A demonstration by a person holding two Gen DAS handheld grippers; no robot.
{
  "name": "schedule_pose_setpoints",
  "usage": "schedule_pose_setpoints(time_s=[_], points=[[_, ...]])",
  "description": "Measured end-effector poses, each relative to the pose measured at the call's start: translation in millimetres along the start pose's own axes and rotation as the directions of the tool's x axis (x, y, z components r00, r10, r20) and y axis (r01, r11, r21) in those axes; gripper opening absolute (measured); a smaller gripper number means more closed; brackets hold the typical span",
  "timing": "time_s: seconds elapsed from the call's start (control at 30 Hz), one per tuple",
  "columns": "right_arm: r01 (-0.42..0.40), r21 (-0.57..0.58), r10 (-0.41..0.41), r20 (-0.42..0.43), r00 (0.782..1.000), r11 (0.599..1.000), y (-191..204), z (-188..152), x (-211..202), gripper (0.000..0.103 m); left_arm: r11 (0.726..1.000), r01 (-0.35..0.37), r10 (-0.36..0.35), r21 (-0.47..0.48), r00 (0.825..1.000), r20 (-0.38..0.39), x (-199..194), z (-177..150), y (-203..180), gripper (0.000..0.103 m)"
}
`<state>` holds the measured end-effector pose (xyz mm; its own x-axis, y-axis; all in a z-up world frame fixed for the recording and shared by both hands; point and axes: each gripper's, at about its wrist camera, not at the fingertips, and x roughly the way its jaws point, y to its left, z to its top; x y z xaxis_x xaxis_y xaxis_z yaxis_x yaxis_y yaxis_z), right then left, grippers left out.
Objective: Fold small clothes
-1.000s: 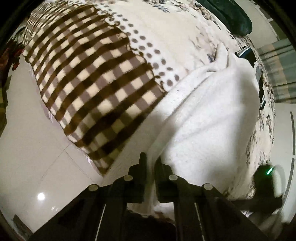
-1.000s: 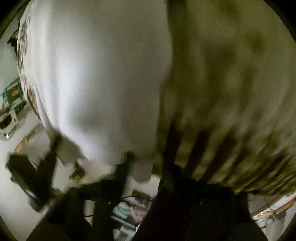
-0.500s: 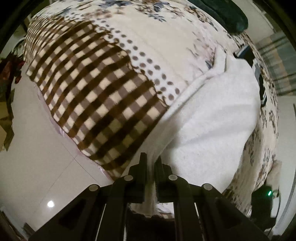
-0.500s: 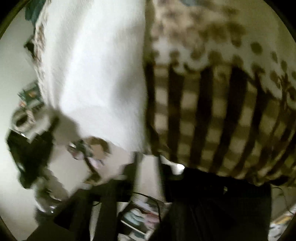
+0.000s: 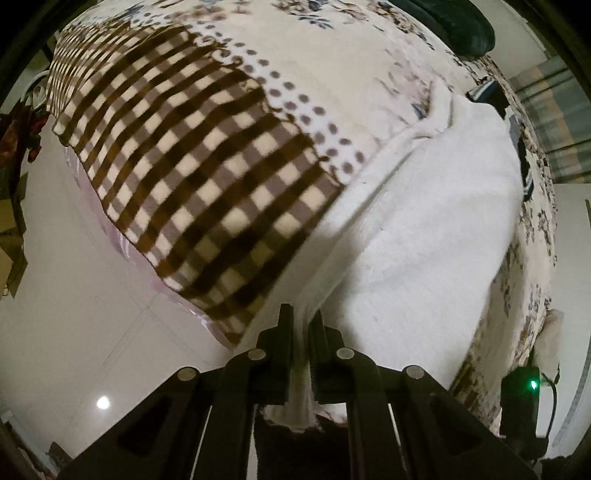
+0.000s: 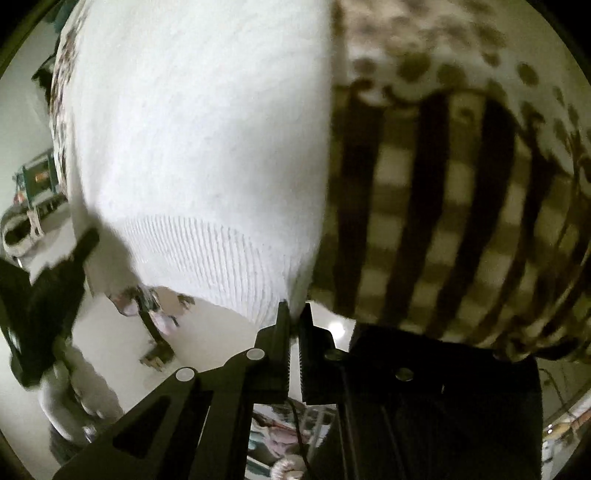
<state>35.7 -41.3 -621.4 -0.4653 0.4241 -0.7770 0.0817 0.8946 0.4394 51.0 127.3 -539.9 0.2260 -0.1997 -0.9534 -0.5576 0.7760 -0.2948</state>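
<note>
A white knitted garment [image 5: 424, 221] lies spread on a bed blanket [image 5: 192, 155] with brown checks, dots and flowers. My left gripper [image 5: 302, 314] is shut on a bunched edge of the garment, which runs between the fingers and hangs behind them. In the right wrist view the garment [image 6: 207, 129] fills the upper left, with its ribbed hem [image 6: 218, 254] near the bottom. My right gripper [image 6: 293, 310] is shut on the hem's corner at the blanket's edge [image 6: 424, 206]. My other gripper [image 6: 44, 291] shows dark at the left there.
The bed's edge drops to a pale tiled floor [image 5: 74, 332] at the left. A dark green cushion [image 5: 454, 26] lies at the far end of the bed. A small black device with a green light [image 5: 524, 391] sits at the lower right. Furniture [image 6: 33, 184] stands beyond the bed.
Both grippers have drawn back from the bed while holding the garment. The right view has gone from blurred to steady, and the ribbed hem now shows.
</note>
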Motion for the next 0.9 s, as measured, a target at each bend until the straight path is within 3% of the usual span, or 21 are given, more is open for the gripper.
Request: schedule_pose_setpoints(time_s=[0.13,0.23,0.27,0.3,0.37,0.4,0.43,0.5,0.63,0.77,0.9], points=[[0.037,-0.043,-0.038,-0.023,0.999,0.998,6.8,8.5,17.9,0.004,0.999,0.027,-0.028,-0.025,0.997,-0.068,32.8,13.2,17.1,0.01],[0.035,-0.04,-0.036,-0.036,0.999,0.999,0.1,19.8,17.0,0.012,0.999,0.044,-0.045,-0.012,0.994,-0.102,34.8,18.4,12.5,0.011],[0.005,-0.029,-0.006,-0.052,0.999,1.0,-1.1,27.6,14.8,0.02,0.999,0.053,-0.052,0.006,0.994,-0.096,28.3,19.4,6.5,0.014],[-0.028,-0.02,0.027,-0.054,0.998,0.999,-4.0,33.9,7.2,0.04,0.999,0.047,-0.045,0.023,0.995,-0.084,18.8,20.9,-1.0,0.017],[-0.065,-0.02,0.065,-0.016,0.998,0.998,-11.6,39.6,-16.7,0.059,0.997,0.066,-0.063,0.036,0.996,-0.066,1.5,24.9,-13.3,0.033],[-0.082,-0.023,0.082,-0.001,0.997,0.996,-14.2,40.2,-27.8,0.063,0.997,0.073,-0.071,0.039,0.996,-0.054,-6.2,27.6,-19.2,0.039],[-0.105,-0.024,0.105,0.027,0.994,0.994,-17.8,43.5,-46.2,0.064,0.996,0.074,-0.073,0.049,0.997,-0.031,-18.3,33.3,-30.4,0.047],[-0.121,-0.027,0.123,0.074,0.99,0.992,-23.5,45.7,-67.4,0.068,0.993,0.09,-0.09,0.076,0.996,0.004,-34.5,45.9,-52.1,0.048],[-0.163,-0.031,0.165,0.206,0.964,0.986,-31.7,76.5,-145.7,0.068,0.97,0.165,-0.178,0.18,0.982,0.062,-42.3,91.8,-114.2,0.063],[-0.167,0.003,0.155,0.357,0.921,0.986,-56.3,131.1,-227.7,0.068,0.939,0.226,-0.244,0.261,0.969,0.041,3.9,158.5,-174.3,0.063],[-0.163,0.048,0.119,0.489,0.864,0.985,-93.0,189.7,-290.9,0.068,0.904,0.275,-0.277,0.329,0.96,-0.042,78.2,224.7,-225.5,0.063]])
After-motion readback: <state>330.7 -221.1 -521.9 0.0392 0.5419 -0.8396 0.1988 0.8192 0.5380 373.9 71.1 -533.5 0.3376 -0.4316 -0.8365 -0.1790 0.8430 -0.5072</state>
